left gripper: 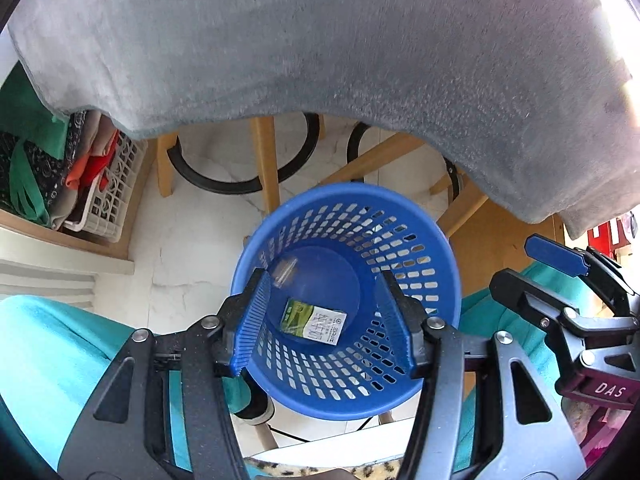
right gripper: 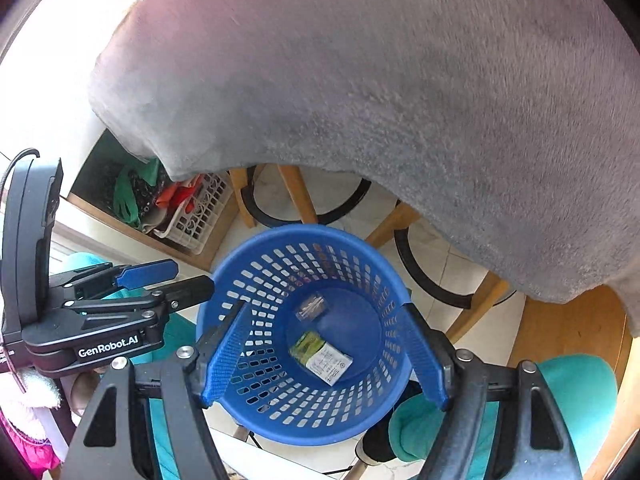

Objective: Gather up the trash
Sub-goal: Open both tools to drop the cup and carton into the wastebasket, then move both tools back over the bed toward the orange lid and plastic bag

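A grey plush cloth (left gripper: 320, 48) drapes over the table edge. Below it, pale marbled floor tiles (left gripper: 184, 256) carry wooden chair legs (left gripper: 266, 160) with black curved braces (left gripper: 208, 176). A white lattice crate (left gripper: 116, 196) sits on a wooden shelf (left gripper: 60, 236). Bright daylight glares from one side.

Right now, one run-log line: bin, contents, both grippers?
blue bin: on floor, upright | inside: green-white packet, clear wrapper | left hand-held gripper: open, empty, above bin | right hand-held gripper: open, empty, above bin

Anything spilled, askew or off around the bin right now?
Nothing stands out. The blue bin stands upright on the floor with a green-and-white packet and a small clear wrapper lying on its bottom. No litter shows on the tiles around it.
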`<state>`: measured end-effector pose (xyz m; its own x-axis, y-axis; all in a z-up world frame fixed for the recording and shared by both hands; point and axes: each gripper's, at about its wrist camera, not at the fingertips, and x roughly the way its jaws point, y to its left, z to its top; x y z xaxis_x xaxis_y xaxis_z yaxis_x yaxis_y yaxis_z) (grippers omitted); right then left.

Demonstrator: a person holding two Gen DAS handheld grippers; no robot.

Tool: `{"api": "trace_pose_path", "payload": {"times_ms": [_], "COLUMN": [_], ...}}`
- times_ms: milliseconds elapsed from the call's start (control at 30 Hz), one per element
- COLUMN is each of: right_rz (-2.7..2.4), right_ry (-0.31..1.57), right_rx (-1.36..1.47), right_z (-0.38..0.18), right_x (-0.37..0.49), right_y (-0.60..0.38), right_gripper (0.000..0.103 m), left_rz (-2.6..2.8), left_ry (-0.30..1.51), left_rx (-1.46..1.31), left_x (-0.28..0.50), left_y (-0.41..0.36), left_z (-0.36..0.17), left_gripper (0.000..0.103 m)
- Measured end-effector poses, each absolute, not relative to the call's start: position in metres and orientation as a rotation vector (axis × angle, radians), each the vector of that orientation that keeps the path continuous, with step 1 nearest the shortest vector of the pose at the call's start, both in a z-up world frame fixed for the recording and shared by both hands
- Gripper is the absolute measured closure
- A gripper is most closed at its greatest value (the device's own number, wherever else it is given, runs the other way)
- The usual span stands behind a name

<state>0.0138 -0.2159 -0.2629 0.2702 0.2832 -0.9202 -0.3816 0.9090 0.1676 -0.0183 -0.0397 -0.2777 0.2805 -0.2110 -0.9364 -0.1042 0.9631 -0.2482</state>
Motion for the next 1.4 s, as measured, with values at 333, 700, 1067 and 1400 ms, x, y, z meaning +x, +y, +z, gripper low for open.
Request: {"api": "trace_pose_path", "payload": {"times_ms": [333, 700, 1067, 1400], "right_rz": [0.556, 0.661, 0.646, 0.650], "right_ry": [1.093, 0.908, 0.777, 0.774], "right_rx": [-0.100, -0.089, -0.063, 0.010], "right_z": [-0.216, -0.139, -0.083, -0.071], "right_x": [0.008, 0.009, 0.046, 0.102], "right_y": [-0.203, -0.187, -0.176, -0.156], "right_gripper": [0.024, 0.017, 0.008, 0.002], "left_rz": [-0.043, -0.004, 0.038, 0.048], "left_ry": [1.175, 0.997, 0.820, 0.784], "left_rx": [-0.263, -0.283, -0.277, -0.257], "left_x": [-0.013, -0.002, 0.042, 0.096], "left_y": [-0.017, 0.028, 0.075, 0.107], "left_z": [-0.233, -0.159, -0.091, -0.077], "left_gripper": [0.047, 0.047, 0.037, 0.037]}}
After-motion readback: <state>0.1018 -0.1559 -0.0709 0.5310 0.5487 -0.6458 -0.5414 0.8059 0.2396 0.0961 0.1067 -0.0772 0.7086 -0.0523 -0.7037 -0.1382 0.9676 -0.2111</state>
